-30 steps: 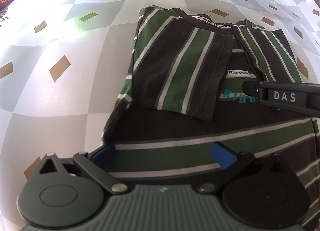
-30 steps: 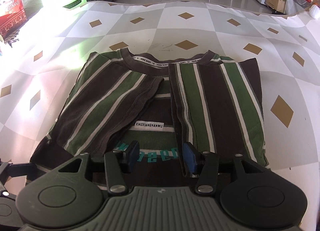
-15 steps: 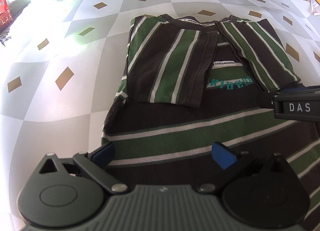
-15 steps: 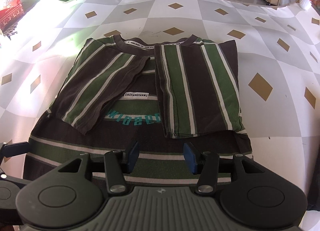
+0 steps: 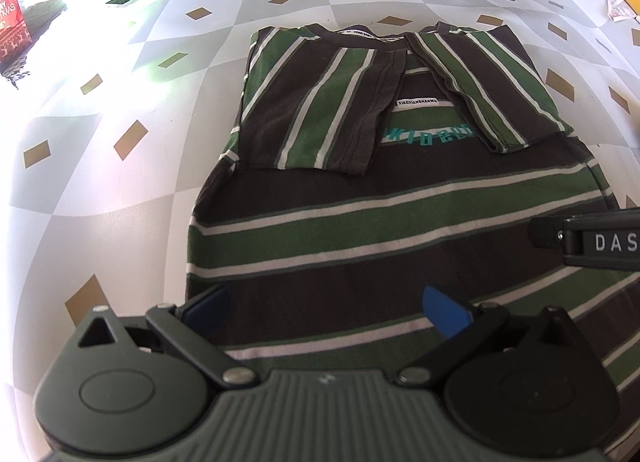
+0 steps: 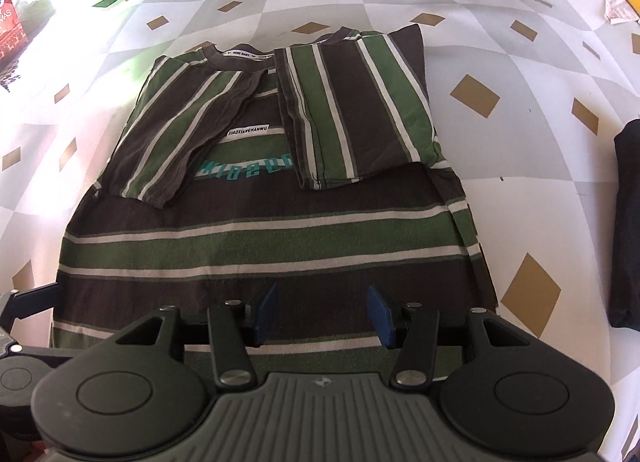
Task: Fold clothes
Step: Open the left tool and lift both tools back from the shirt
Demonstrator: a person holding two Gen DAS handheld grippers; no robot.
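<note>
A striped shirt [image 5: 384, 221] in green, dark brown and white lies flat on the counter [image 5: 120, 73], which is covered by a cloth with grey and white diamonds and small gold ones. Both sleeves are folded inward over the chest, leaving a white label [image 5: 418, 101] and teal lettering showing between them. The left gripper [image 5: 326, 308] hovers over the shirt's near hem, its blue fingers [image 5: 444, 312] spread wide with nothing between them; the hem's left corner lies just beside the left finger. The right gripper [image 6: 322, 310] sits over the same hem further right, its fingers [image 6: 380, 314] parted at a moderate width and holding nothing. Ahead of both pairs of fingers the shirt stretches away to the collar [image 6: 240, 57]. A dark cloth [image 6: 628, 221] lies on the counter well to the right of the right fingers.
</note>
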